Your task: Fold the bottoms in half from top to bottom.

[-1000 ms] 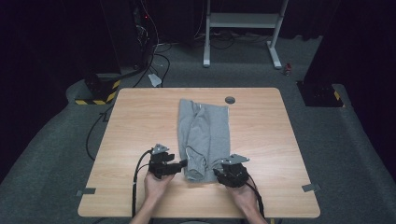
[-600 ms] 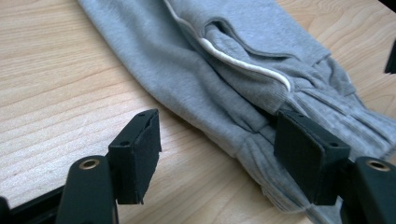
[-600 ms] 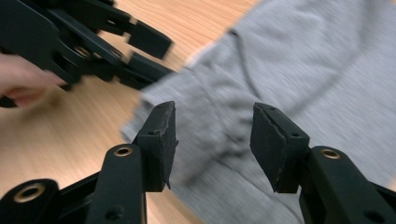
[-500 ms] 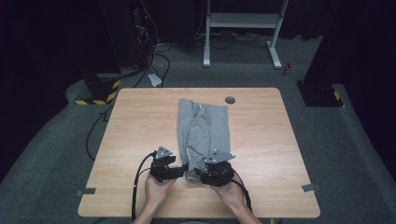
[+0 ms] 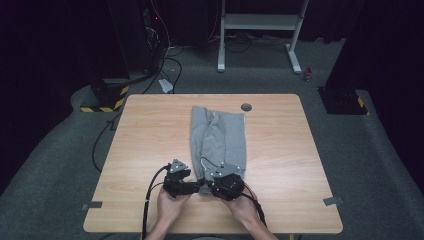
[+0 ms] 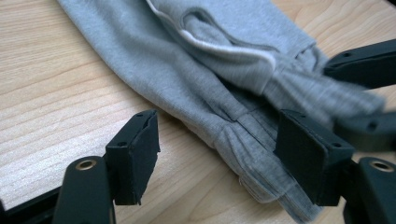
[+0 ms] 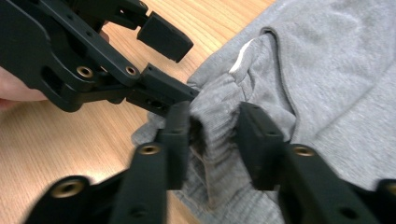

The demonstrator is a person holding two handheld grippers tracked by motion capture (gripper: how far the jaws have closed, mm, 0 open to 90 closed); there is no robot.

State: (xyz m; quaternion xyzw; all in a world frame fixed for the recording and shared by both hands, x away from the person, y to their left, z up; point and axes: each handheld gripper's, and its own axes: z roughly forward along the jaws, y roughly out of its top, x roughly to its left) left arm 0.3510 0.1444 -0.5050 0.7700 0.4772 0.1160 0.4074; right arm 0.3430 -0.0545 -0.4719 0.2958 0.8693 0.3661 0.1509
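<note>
A grey jersey garment (image 5: 219,137) lies lengthwise on the wooden table (image 5: 150,130), its ribbed band at the near end. My left gripper (image 5: 201,188) rests at that end and stands open. In the left gripper view (image 6: 217,123) the band's corner (image 6: 261,172) lies between the wide-apart pads, touching neither. My right gripper (image 5: 211,187) faces it from the right. Its jaws have just been closing, and in the right gripper view (image 7: 212,121) they pinch a bunched fold of the ribbed band (image 7: 217,116). The left gripper's jaws (image 7: 182,65) sit just beyond that fold.
A round grey grommet (image 5: 246,107) sits in the table near its far edge. Behind the table stand a white metal frame (image 5: 260,30), floor cables (image 5: 165,60) and a yellow-black striped block (image 5: 102,102). Both hands are close to the table's near edge.
My right hand has moved left along the garment's near end until it meets the left gripper, and its jaws have closed on the band. The left gripper has stayed put.
</note>
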